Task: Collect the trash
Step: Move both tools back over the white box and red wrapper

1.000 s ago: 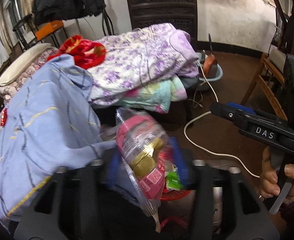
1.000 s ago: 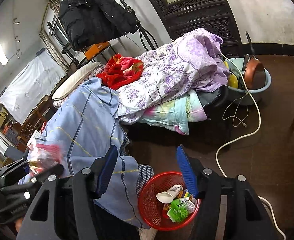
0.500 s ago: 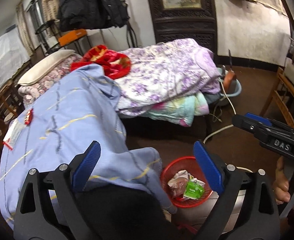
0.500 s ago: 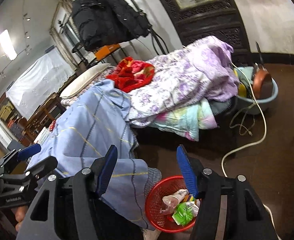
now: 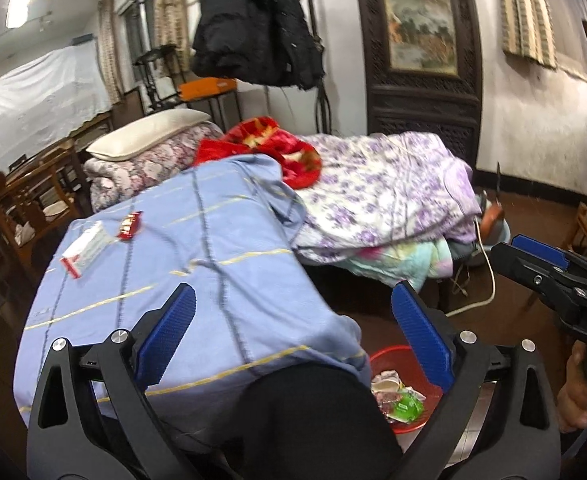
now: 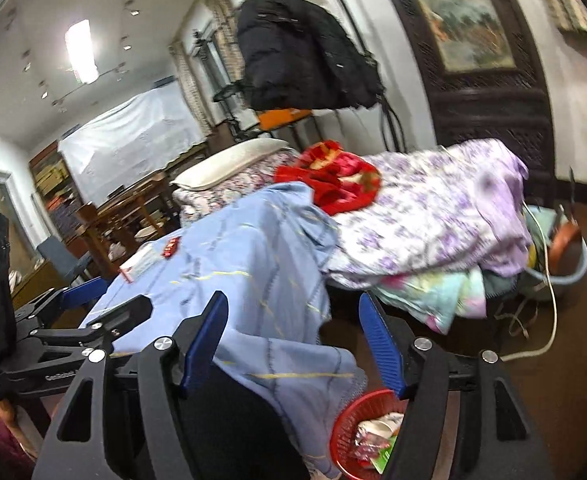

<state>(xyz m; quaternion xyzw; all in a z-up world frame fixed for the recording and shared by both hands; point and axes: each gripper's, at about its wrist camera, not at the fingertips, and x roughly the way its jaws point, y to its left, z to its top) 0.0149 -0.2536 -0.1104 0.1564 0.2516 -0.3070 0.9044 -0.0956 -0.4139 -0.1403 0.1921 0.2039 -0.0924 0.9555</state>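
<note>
A red mesh basket (image 5: 403,400) on the floor holds wrappers and a green packet; it also shows in the right wrist view (image 6: 357,436). My left gripper (image 5: 293,316) is open and empty above the blue cloth's edge. My right gripper (image 6: 293,332) is open and empty, above the basket's left side. On the blue cloth (image 5: 197,264) lie a white-and-red packet (image 5: 83,248) and a small red wrapper (image 5: 130,225); both also show in the right wrist view, the packet (image 6: 137,264) and the wrapper (image 6: 170,247).
A purple floral quilt (image 5: 377,200), a red blanket (image 5: 281,152) and a pillow (image 5: 145,138) lie behind. A white cable (image 5: 489,280) runs over the brown floor to a blue basin (image 6: 565,256). A black coat (image 5: 253,28) hangs on a rack. Wooden chairs (image 5: 25,208) stand at left.
My left gripper opened and let the pink bag drop into the red basket, then rose and tilted up. Both views have swung up toward the blue cloth.
</note>
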